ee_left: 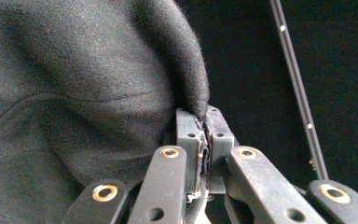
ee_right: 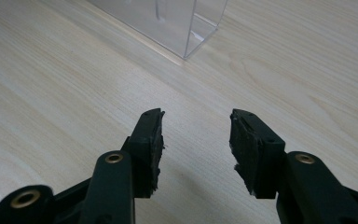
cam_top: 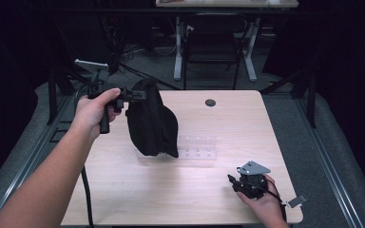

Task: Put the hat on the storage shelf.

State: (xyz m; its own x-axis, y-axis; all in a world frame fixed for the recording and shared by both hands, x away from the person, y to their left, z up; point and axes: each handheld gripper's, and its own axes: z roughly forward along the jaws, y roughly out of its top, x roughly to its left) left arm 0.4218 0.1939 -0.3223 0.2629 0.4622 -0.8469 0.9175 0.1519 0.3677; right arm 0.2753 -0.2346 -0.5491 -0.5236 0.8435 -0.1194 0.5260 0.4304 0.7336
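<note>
- A black cloth [cam_top: 151, 121], thick and woolly in weave, hangs in the air above the left-centre of the desk [cam_top: 123, 194]. Its long axis runs up and down: the pinched top edge is highest, at the far left, and the body drapes downward and slightly right to a rounded lower hem.
- The hem hangs low in front of a clear plastic organiser [cam_top: 197, 148]; from the high view it is unclear whether it touches the organiser or the desk.
- The left tool [cam_top: 132, 95] holds the cloth, jaws pointing right. In the left gripper view the left tool [ee_left: 203, 135] has its two jaws pressed together with a fold of the cloth [ee_left: 74, 84] squeezed between them.
- The left hand [cam_top: 95, 110] grips the handle of that tool, raised over the desk's far-left corner, with its cable trailing down off the left edge.
- The clear organiser lies flat just right of the cloth, near the desk's middle.
- The right tool [cam_top: 236, 183] rests low at the near-right of the desk, held by the right hand [cam_top: 262, 202], well apart from the cloth. In the right gripper view the right tool [ee_right: 196, 140] has its jaws spread wide with bare wood between them, and a corner of the organiser [ee_right: 177, 23] lies beyond.
- Open desk surface spreads across the near-centre, the near-left and the far-right, where a small dark round cap [cam_top: 210, 102] sits near the far edge.
</note>
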